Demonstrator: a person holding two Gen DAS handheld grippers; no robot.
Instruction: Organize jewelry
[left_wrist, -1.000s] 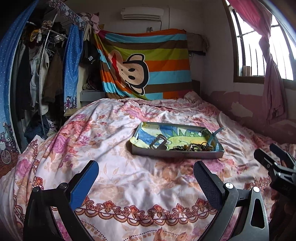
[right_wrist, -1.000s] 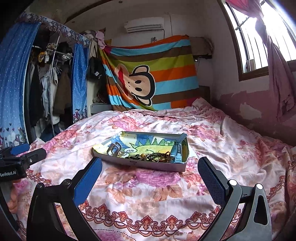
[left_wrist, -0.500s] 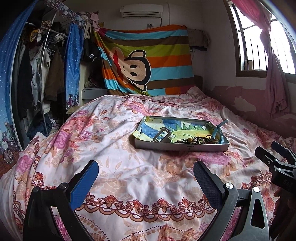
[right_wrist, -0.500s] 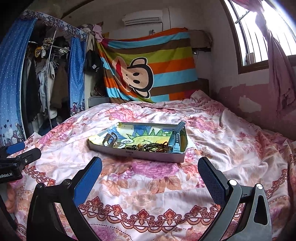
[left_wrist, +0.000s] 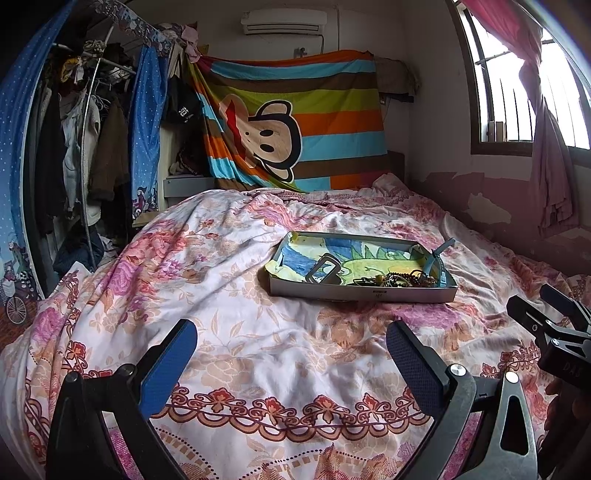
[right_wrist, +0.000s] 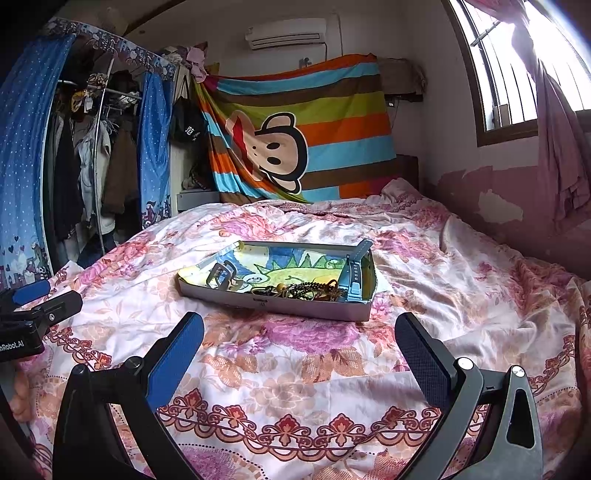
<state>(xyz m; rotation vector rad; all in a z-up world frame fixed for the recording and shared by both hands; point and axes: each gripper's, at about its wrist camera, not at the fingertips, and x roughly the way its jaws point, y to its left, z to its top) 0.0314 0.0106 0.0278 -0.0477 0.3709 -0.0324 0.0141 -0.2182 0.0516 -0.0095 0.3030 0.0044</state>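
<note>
The left gripper (left_wrist: 290, 343) hovers with fingers spread wide and empty, short of the shallow tray (left_wrist: 360, 291) on the floral bedspread (left_wrist: 221, 280). In the tray lie tangled bead jewelry (right_wrist: 306, 290) and a blue watch strap (right_wrist: 354, 275). The right gripper (right_wrist: 299, 339) hangs likewise wide and empty.

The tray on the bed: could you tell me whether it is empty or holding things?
Holding things. The tray contains a tangle of jewelry, a blue band and a grey buckle.

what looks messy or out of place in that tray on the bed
In the tray, the necklaces and beads lie in one tangled heap at the near edge, and the blue watch strap sticks up over the far rim. Both grippers, left and right, are open and empty.
</note>
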